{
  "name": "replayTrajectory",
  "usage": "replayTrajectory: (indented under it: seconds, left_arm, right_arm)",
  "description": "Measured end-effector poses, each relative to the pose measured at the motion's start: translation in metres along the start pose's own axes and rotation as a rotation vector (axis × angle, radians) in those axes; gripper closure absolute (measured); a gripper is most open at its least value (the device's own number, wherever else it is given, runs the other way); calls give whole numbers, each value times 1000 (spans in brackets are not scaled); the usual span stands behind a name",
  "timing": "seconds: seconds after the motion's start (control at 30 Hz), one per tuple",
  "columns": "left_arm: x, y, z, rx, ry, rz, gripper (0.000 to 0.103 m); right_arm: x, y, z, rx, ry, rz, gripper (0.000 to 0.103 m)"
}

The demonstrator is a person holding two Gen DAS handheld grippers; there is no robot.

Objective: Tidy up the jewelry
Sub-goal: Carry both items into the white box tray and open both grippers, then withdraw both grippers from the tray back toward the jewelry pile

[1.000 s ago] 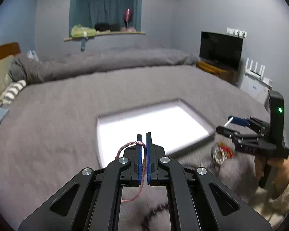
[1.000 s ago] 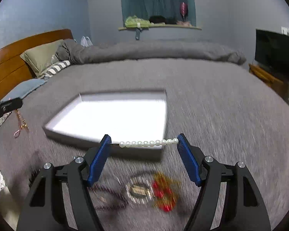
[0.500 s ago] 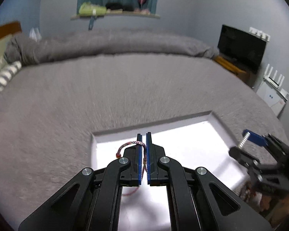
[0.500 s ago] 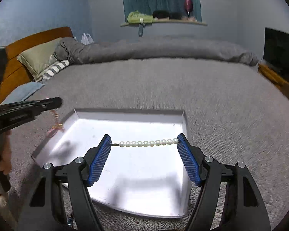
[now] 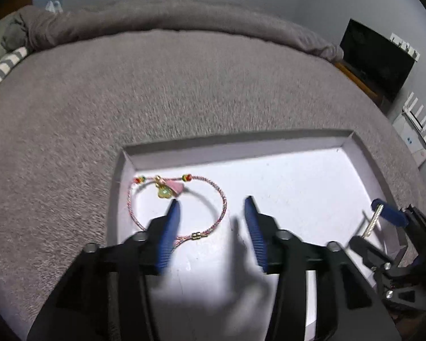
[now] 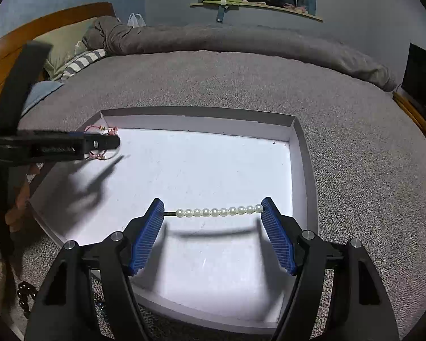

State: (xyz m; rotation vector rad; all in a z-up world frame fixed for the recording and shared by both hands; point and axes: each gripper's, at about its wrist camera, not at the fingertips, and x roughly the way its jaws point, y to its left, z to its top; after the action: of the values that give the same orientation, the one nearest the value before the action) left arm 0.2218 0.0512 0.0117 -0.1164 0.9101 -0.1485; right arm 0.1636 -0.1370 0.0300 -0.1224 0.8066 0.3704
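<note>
The left gripper (image 5: 211,207) hangs over the near left corner of the white tray (image 5: 360,153), which sits on the grey bedspread (image 5: 184,85). Its jaws are opening, and nothing sits between the blue pads now. A second ago they were pressed shut on a pink braided cord; that cord, a pink bracelet (image 5: 179,207) with coloured beads, a gold charm and a small pink tassel, now lies flat on the tray floor in the far left corner, partly under the left pad's tip but not pinched by it. A second ago the left wrist view looked across the bed at the whole room; it now tips down onto the tray, which fills the lower half of the view.

The right gripper (image 6: 213,213) holds a straight pearl bar (image 6: 218,211) stretched crosswise between its two pads, one end against each, with the jaws spread wide around it, as they were a second ago. The bar then hovered over the bedspread in front of the tray, above a pile of red and silver pieces; it now hangs above the tray floor near the right wall, casting a shadow below.

In the right wrist view the left gripper (image 6: 110,142) reaches in from the left edge over the bracelet (image 6: 100,142).
</note>
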Motion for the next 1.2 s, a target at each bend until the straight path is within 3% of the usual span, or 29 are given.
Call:
replayTrajectory:
  seconds: [0.13, 0.3, 0.4, 0.67, 0.83, 1.2]
  left_arm:
    - [-9, -4, -6, 5, -24, 0, 36]
    - [-19, -15, -11, 34, -53, 16, 33]
    - [-29, -19, -11, 39, -74, 8, 23]
    - [-39, -18, -12, 33, -112, 13, 17]
    - [-42, -16, -13, 28, -131, 46, 10]
    - [-57, -18, -22, 20, -184, 132, 8]
  right_arm:
    - [-1, 0, -3, 1, -7, 2, 28]
    - [-5, 0, -3, -9, -28, 5, 25]
    - [-6, 0, -3, -18, -47, -2, 18]
    - [-15, 3, -4, -19, -100, 0, 6]
    - [-18, 5, -5, -21, -115, 5, 6]
    - [-35, 5, -11, -26, -186, -23, 6]
